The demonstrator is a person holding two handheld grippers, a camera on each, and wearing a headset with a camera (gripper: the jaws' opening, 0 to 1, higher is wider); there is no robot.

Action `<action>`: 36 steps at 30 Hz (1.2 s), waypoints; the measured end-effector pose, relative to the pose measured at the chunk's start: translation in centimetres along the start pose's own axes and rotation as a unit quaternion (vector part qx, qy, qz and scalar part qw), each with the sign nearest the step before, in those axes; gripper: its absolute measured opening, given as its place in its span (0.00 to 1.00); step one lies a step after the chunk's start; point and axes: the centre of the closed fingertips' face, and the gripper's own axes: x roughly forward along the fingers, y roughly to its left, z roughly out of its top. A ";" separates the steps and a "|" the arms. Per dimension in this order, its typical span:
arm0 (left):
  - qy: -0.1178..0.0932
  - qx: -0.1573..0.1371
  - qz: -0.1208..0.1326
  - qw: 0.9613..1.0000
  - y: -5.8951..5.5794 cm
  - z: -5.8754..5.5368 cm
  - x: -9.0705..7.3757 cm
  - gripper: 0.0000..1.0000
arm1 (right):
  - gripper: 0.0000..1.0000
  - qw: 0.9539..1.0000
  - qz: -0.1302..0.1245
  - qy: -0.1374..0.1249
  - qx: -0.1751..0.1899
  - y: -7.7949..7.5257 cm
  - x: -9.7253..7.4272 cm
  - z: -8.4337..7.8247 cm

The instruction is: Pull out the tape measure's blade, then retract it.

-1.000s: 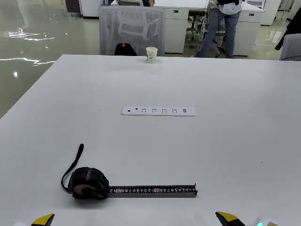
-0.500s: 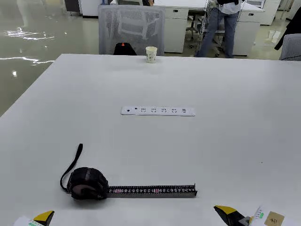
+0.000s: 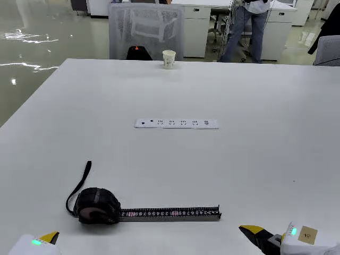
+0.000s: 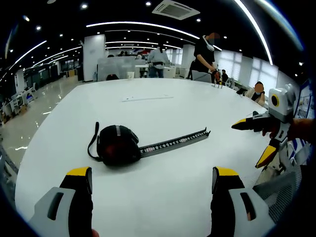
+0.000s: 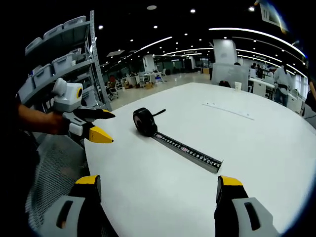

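Left gripper point(image 4: 151, 174) and right gripper point(image 5: 158, 181) have edged in from the near edge, fingers point(image 4: 79, 174) wide apart, empty, flanking tape measure point(image 3: 97, 205) on worktop point(image 3: 223, 159); blade point(image 3: 170, 213) lies extended, so retract looks next.

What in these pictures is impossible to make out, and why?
Tape measure's blade, head view: the printed numbers are too small to read.
Left tongs and right tongs, head view: cut off by the bottom edge, one yellow tip each showing.
Paper cup, head view: its print is too small and far.
Standing person, head view: upper body cut off by the top edge.
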 end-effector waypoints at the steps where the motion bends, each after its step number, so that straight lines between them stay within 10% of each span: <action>1: -0.001 0.000 0.001 1.000 0.1 0.0 0.1 0.99 | 0.97 1.000 0.002 0.000 -0.001 -0.1 0.1 0.0; 36: -0.006 -0.015 0.029 0.999 2.9 1.3 3.9 0.99 | 0.85 0.995 0.047 0.041 -0.080 -5.3 1.7 -0.4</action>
